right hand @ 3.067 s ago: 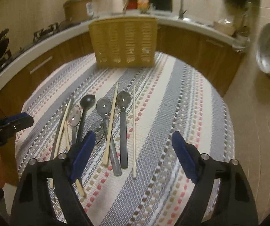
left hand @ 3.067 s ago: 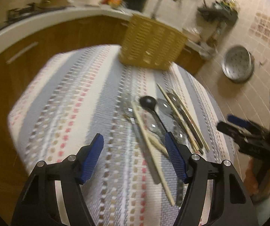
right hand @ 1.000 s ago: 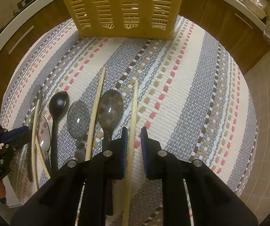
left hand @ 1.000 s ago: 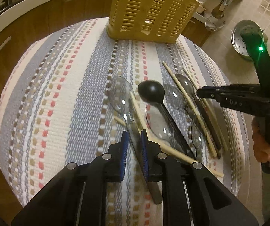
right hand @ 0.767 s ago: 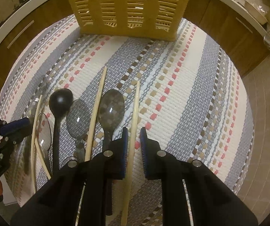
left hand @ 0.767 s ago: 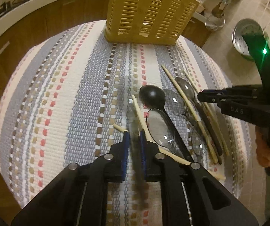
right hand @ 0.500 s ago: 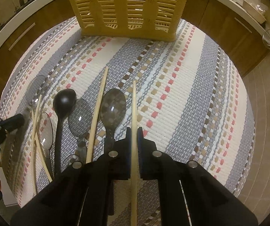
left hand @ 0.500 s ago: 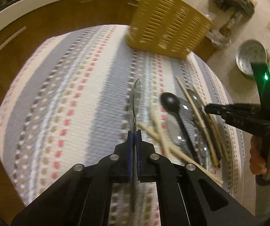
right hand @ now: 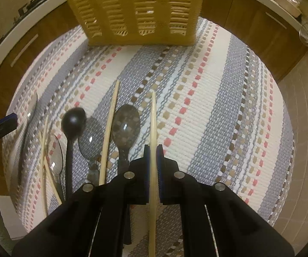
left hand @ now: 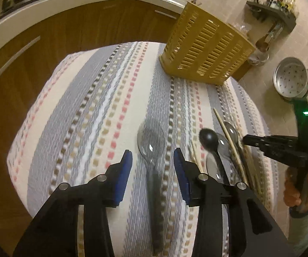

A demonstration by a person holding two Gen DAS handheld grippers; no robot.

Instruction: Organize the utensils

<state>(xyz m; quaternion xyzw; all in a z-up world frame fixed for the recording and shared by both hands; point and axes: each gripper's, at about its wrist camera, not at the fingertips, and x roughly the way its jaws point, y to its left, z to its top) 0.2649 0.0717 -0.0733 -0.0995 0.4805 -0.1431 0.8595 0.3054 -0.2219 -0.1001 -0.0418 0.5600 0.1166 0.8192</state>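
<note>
My left gripper [left hand: 153, 157] is open, and a clear plastic spoon [left hand: 151, 147] lies on the striped cloth between its fingers, apart from the others. To its right lie a black spoon [left hand: 208, 139], more clear spoons and chopsticks. My right gripper [right hand: 153, 150] is shut on a pale wooden chopstick [right hand: 153, 117] that points toward the yellow slotted utensil basket [right hand: 136, 8]. It also shows in the left wrist view [left hand: 259, 142]. Left of it lie another chopstick [right hand: 111, 120], a clear spoon [right hand: 125, 126] and the black spoon [right hand: 72, 122].
The striped cloth [left hand: 85, 115] covers a small table. The yellow basket [left hand: 205, 49] stands at its far edge. Wooden kitchen cabinets [left hand: 57, 34] run behind. A metal steamer pan [left hand: 291, 81] sits on the tiled floor to the right.
My left gripper has carried the clear spoon left, away from the pile, laid it flat on the cloth and opened. My right gripper has stayed shut on the chopstick and moved nearer the basket.
</note>
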